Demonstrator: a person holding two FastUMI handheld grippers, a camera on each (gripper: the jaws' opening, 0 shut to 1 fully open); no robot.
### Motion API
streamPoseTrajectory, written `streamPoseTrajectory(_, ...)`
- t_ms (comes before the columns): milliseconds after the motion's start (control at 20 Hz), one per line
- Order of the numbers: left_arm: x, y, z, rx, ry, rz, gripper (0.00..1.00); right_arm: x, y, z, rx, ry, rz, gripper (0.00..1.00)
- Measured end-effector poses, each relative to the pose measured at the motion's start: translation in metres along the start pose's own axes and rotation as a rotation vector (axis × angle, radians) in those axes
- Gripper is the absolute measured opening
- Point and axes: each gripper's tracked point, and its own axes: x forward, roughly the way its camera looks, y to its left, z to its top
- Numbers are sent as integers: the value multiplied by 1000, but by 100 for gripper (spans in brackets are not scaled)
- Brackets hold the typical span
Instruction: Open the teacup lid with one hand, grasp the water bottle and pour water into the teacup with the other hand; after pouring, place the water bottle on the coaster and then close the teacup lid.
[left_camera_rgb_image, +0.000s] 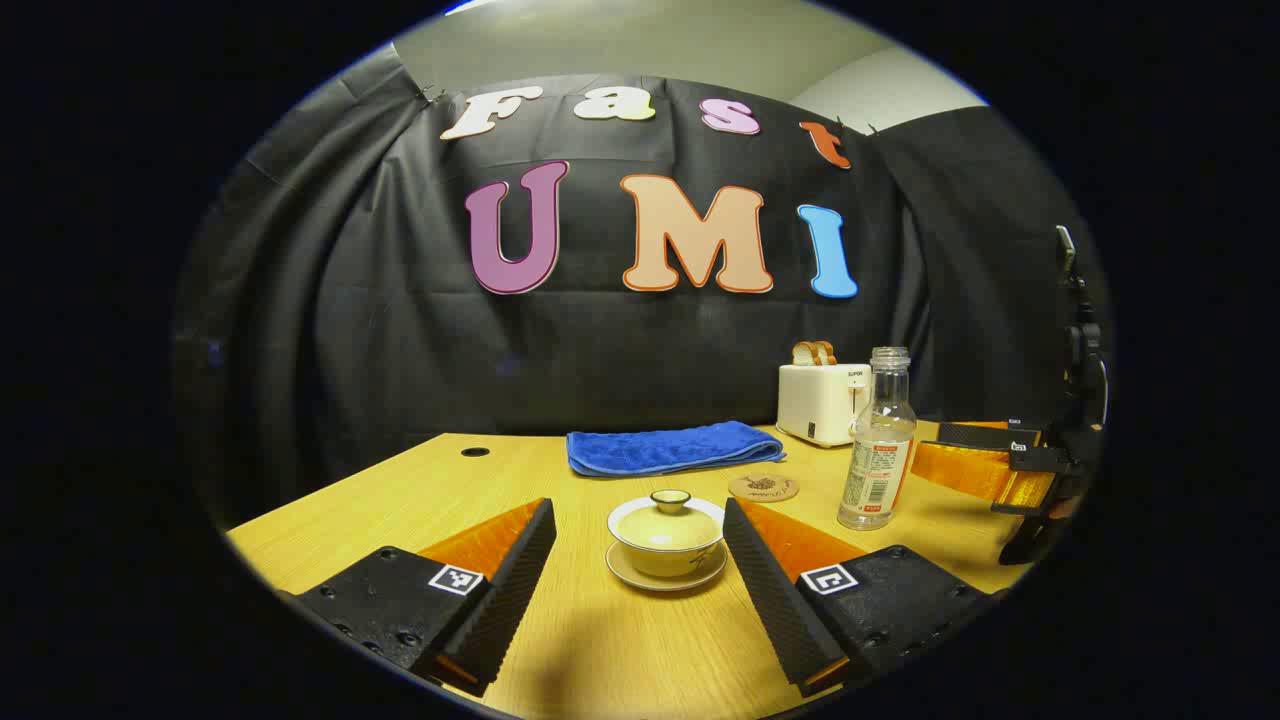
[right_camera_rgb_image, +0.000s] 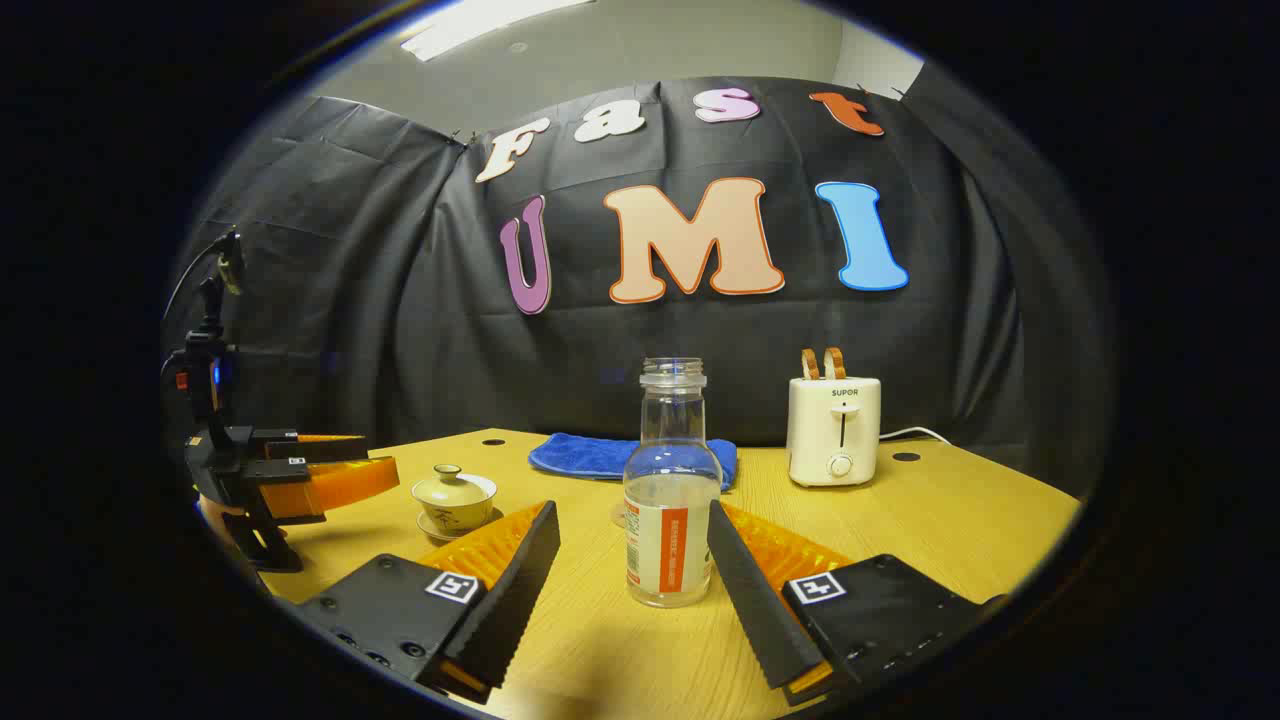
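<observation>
table (left_camera_rgb_image: 420, 500): pale wood, holds towel (left_camera_rgb_image: 670, 447), toaster (right_camera_rgb_image: 833, 430), teacup (left_camera_rgb_image: 668, 540), bottle (right_camera_rgb_image: 670, 500)
wall: black cloth
left tongs (left_camera_rgb_image: 640, 560): apart
right tongs (right_camera_rgb_image: 632, 570): apart

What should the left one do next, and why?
Probably ease the left hand-held gripper forward and close on the lid's knob: the lid still sits on the teacup, its fingers open on either side, nothing held.
</observation>
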Motion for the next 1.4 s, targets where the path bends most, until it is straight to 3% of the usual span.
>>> streamPoseTrajectory(700, -2, 1, 1, -1, -2, 8, 99, 0, -2, 0, -1, -3, -12, 92)
streamPoseTrajectory(750, -1, 1, 1, 0, -1, 9, 99, 0, -2, 0, -1, -3, -12, 96)
streamPoseTrajectory(900, -1, 2, 2, -1, -1, 10, 99, 0, -2, 0, -1, -3, -12, 92)
streamPoseTrajectory(1050, -2, 2, 1, -1, -1, 10, 99, -1, -2, 0, -1, -3, -12, 96)
streamPoseTrajectory(1400, 2, -3, 1, -1, -1, -7, 99, -2, -3, 0, -1, -3, -12, 92)
